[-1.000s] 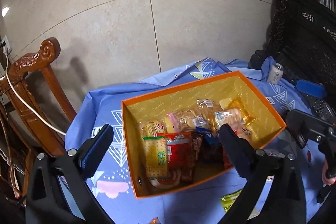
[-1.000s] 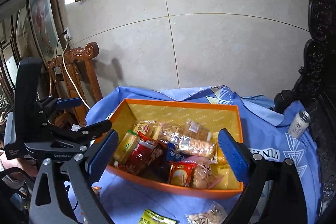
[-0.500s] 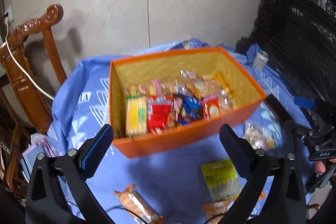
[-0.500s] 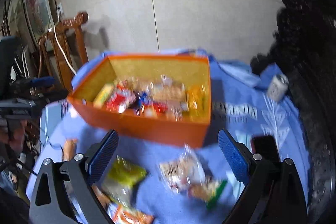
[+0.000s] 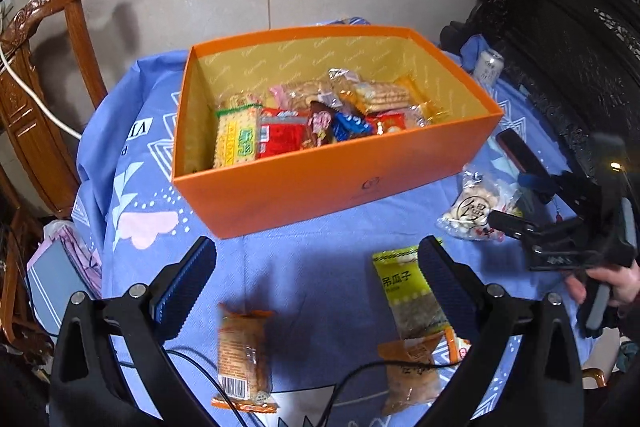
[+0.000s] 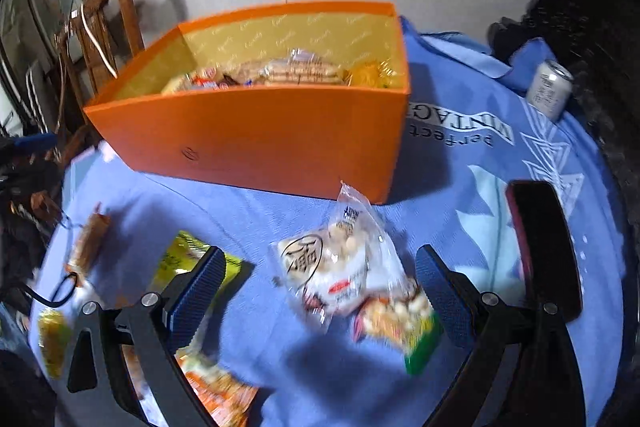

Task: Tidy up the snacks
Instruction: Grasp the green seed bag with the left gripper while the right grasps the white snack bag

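While both tongs hang spread and empty above the blue-clothed surface [image 5: 320,275], the orange box [image 5: 340,179] sits toward the back of it, its bottom covered with packets of biscuits and sweets. Between the fingers of the left tongs [image 5: 316,283] lies mostly bare cloth; an orange-wrapped snack bar [image 5: 242,355] lies just below and between them, and a yellow-green seed packet [image 5: 404,291] lies beside the right-hand finger, with another orange packet [image 5: 408,375] below it, a thin black cable crossing over. The right tongs [image 6: 320,291] hover over a clear bag of pale round snacks [image 6: 336,267], which lies in front of the box's near corner without touching either finger; a green-edged packet [image 6: 400,327] lies against it on the near side. The yellow-green packet shows again by the left-hand finger in the right wrist view, which is blurred. A dark phone [image 6: 544,247] lies on the cloth to the right, and a pale drink can [image 6: 550,89] stands at the far right edge. A carved wooden chair [image 5: 44,75] stands at the left, against the tiled wall.
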`<action>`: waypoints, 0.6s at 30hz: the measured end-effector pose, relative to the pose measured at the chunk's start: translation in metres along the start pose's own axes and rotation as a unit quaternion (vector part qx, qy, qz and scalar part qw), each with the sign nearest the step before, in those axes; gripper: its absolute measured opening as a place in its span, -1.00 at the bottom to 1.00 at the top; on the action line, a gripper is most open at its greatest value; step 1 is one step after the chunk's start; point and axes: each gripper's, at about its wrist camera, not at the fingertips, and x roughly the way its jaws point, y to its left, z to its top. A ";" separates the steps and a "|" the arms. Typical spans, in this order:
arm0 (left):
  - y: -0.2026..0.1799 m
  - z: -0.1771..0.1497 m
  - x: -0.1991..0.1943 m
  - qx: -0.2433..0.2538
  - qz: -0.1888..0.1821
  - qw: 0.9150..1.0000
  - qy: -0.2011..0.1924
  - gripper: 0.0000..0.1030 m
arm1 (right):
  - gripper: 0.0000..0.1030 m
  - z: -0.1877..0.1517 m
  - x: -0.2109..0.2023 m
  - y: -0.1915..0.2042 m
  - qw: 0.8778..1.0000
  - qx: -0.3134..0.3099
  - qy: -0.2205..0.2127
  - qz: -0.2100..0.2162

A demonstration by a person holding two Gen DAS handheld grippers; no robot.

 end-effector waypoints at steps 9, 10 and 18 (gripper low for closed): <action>0.012 -0.003 0.007 -0.008 0.018 1.000 0.019 0.92 | 0.25 -0.004 0.038 0.017 0.994 -0.091 0.042 -0.043; 0.012 -0.003 0.009 -0.008 0.017 1.000 0.023 0.92 | 0.19 -0.005 0.035 0.020 0.993 -0.097 0.038 -0.050; -0.021 -0.008 0.044 0.018 -0.009 0.998 0.067 0.92 | -0.16 -0.012 -0.013 0.024 0.997 -0.056 -0.011 -0.047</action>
